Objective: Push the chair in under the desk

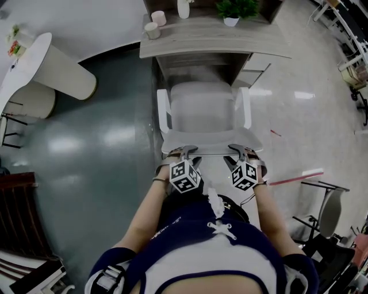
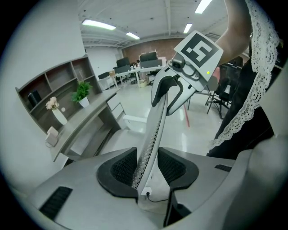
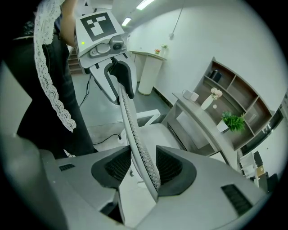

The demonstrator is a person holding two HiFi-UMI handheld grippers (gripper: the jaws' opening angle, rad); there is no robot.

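A white chair (image 1: 202,109) stands facing the grey desk (image 1: 213,41), its seat mostly out in front of the desk edge. Both grippers sit on the top edge of its mesh backrest (image 1: 210,143). My left gripper (image 1: 185,154) straddles that edge, and in the left gripper view (image 2: 146,158) both pads lie against the mesh. My right gripper (image 1: 241,152) also has the backrest between its jaws. In the right gripper view (image 3: 140,164) a gap shows on one side, so it stands open.
On the desk are two cups (image 1: 154,24), a white vase (image 1: 183,8) and a potted plant (image 1: 233,10). A drawer unit (image 1: 253,68) sits under its right end. A round white table (image 1: 31,63) stands left, a black chair (image 1: 328,209) right, and a red stick (image 1: 296,178) lies on the floor.
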